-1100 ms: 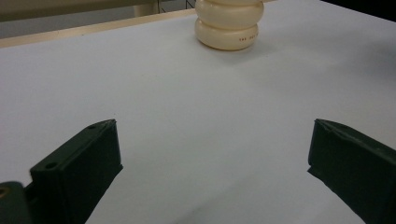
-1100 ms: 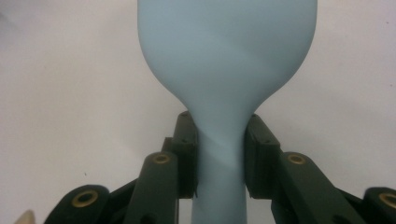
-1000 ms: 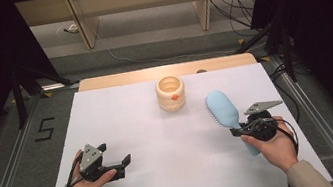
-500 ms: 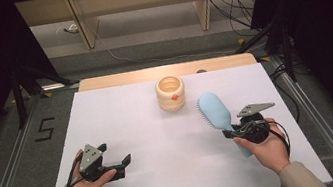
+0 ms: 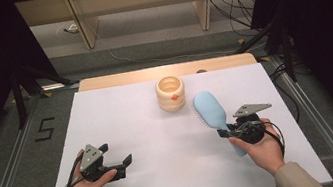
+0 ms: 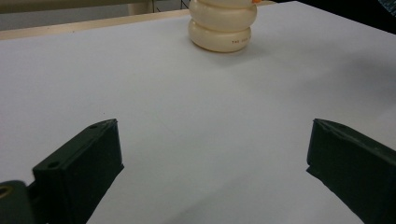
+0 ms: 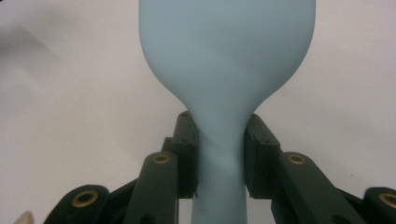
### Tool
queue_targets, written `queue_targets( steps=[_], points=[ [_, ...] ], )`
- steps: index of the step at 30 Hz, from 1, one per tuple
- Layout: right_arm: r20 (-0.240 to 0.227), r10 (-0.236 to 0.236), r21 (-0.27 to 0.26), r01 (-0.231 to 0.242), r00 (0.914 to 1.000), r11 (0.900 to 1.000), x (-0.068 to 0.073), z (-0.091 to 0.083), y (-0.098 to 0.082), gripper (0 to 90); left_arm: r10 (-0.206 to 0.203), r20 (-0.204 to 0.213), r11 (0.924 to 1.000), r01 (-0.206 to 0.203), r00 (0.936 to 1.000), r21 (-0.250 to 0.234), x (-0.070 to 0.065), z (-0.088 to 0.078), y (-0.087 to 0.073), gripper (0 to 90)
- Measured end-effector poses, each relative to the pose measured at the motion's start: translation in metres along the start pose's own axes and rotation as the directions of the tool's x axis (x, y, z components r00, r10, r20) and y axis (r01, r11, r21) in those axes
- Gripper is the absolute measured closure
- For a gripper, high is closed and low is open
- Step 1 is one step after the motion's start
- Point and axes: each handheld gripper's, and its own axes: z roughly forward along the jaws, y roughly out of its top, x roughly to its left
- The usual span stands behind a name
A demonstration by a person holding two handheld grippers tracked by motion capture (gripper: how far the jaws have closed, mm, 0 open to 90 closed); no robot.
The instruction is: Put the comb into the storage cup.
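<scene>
A light blue hairbrush [image 5: 209, 109] is held above the white table, its head aimed toward the cream ribbed cup [image 5: 170, 93]. My right gripper [image 5: 226, 129] is shut on the brush's neck; in the right gripper view both pads [image 7: 187, 154] press the handle just below the brush head [image 7: 226, 46]. The bristles face left and down. My left gripper [image 5: 114, 158] rests at the table's front left, jaws wide apart with nothing between them. In the left gripper view the cup [image 6: 223, 25] stands far ahead of the left gripper [image 6: 212, 172], with an orange mark at its rim.
The white table top [image 5: 152, 141] has a wooden strip [image 5: 121, 79] along its far edge. Black stands and cables [image 5: 277, 35] lie on the floor to both sides. A floor mark "5" [image 5: 44, 129] sits left of the table.
My right gripper has carried the hairbrush a little to the left, toward the cup, and turned its head leftward. The left gripper has stayed where it was.
</scene>
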Motion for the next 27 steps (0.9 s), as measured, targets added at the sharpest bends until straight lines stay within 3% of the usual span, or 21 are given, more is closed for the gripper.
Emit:
queue_targets(
  steps=[27],
  points=[
    [0.012,0.002,-0.060,-0.001,0.9999,0.998,0.0077,0.0053,0.0064,70.4,0.002,-0.003,1.0000,-0.002,1.0000,0.001,0.0001,0.0001,-0.0001,2.6]
  ],
)
